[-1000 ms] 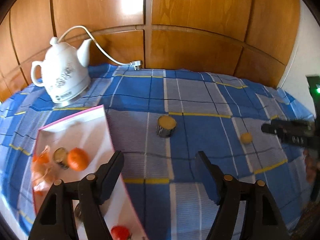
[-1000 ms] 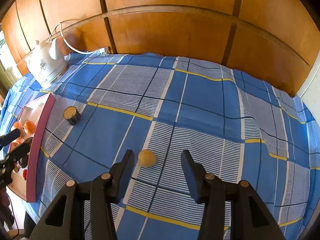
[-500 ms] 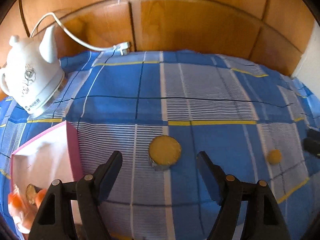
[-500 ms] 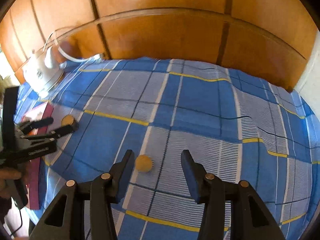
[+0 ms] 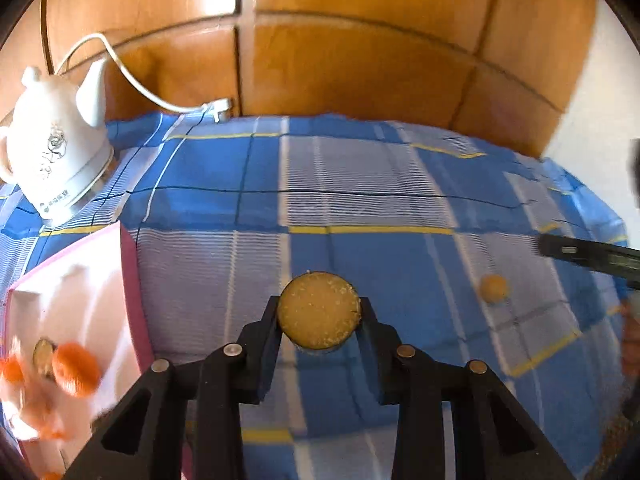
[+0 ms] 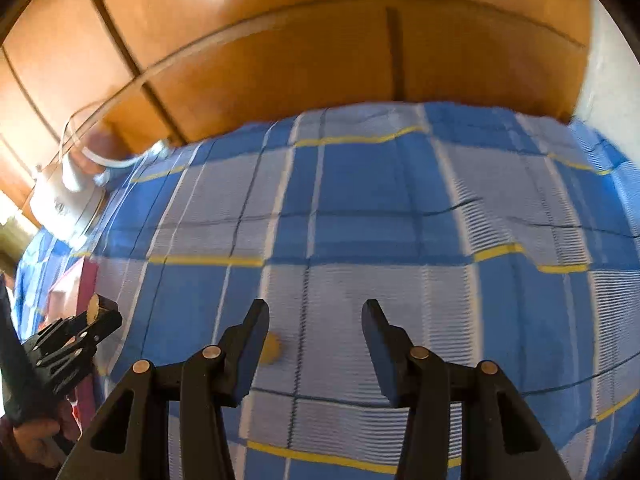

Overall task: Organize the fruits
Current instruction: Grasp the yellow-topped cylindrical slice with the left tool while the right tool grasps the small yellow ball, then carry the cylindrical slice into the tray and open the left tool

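My left gripper [image 5: 319, 314] is shut on a round dark-skinned fruit slice with a yellow cut face [image 5: 319, 312], just above the blue checked cloth. It also shows in the right wrist view [image 6: 96, 306] at the far left. A small yellow ball-shaped fruit [image 5: 494, 287] lies on the cloth to the right. My right gripper [image 6: 316, 328] is open and empty, with that small yellow fruit [image 6: 272, 349] beside its left finger. A pink-rimmed white tray [image 5: 129, 280] at the left holds orange fruits [image 5: 74, 364] and a dark slice.
A white electric kettle [image 5: 56, 160] with a cord stands at the back left of the cloth [image 5: 360, 184]. Wooden panels [image 5: 360, 60] rise behind the table. The right gripper's tip [image 5: 588, 254] shows at the right edge of the left wrist view.
My left gripper moved forward and closed on the yellow-faced fruit slice. My right gripper shifted so the small yellow fruit now sits by its left finger.
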`<state>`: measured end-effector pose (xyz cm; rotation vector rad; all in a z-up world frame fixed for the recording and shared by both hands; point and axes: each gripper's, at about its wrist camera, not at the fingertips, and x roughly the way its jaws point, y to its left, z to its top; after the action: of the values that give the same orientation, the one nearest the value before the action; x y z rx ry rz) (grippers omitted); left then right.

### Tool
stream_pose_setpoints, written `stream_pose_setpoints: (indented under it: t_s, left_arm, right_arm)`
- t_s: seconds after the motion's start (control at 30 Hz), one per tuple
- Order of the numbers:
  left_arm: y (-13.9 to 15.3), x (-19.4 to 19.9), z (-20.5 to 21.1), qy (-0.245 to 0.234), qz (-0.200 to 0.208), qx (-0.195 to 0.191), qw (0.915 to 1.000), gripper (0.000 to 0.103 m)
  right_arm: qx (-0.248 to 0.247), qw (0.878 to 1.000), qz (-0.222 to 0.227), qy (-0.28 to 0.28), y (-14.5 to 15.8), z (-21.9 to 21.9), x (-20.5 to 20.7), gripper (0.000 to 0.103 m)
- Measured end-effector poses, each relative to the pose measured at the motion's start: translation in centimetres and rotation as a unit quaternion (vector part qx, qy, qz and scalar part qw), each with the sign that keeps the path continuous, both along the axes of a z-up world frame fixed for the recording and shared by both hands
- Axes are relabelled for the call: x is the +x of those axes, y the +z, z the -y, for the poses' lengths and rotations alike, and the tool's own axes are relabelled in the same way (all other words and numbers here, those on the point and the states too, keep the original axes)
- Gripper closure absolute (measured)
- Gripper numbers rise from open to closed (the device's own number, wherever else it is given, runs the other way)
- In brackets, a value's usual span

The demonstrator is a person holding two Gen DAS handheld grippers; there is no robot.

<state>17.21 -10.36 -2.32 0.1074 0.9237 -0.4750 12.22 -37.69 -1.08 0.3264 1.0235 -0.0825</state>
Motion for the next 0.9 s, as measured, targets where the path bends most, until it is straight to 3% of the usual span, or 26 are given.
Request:
stream_pose_setpoints:
  t_s: [0.17,0.33,0.53,0.57,0.63,0.9]
  left_arm:
    - [1.1,-3.7,-1.1,-0.008,0.001,-0.032,0.9995,0.067]
    - [1.5,-6.7,-2.6,-0.006,-0.003,-0.049,0.9988,0.067]
    - [2.5,-9.0,-4.7,0.002,0.008,-0.065,0.9978,0.067]
    - [2.8,-9.4,-5.2,0.008,0.009,-0.069,0.9976,0.067]
    - [3.1,-9.7,-6.1,0.017,0.013,-0.072,0.9972,0.067]
    - [3.5,-10.9,-13.3,0.105,0.017,-0.085,0.9907,0.067]
  right_arm:
    - [-0.017,0.998,-0.023,0.05,-1.9,-2.7,0.5,0.054]
    - [-0.068,0.991,-0.026,0.109,-3.1,-5.5,0.7,0.054]
    - [-0.09,0.987,-0.032,0.13,-4.3,-6.2,1.2,0.054]
    - [-0.093,0.986,-0.035,0.132,-4.5,-6.2,1.3,0.058]
    - [-0.105,0.985,-0.039,0.134,-4.7,-6.2,1.3,0.076]
    - [-0.112,0.983,-0.039,0.137,-4.6,-6.5,1.1,0.077]
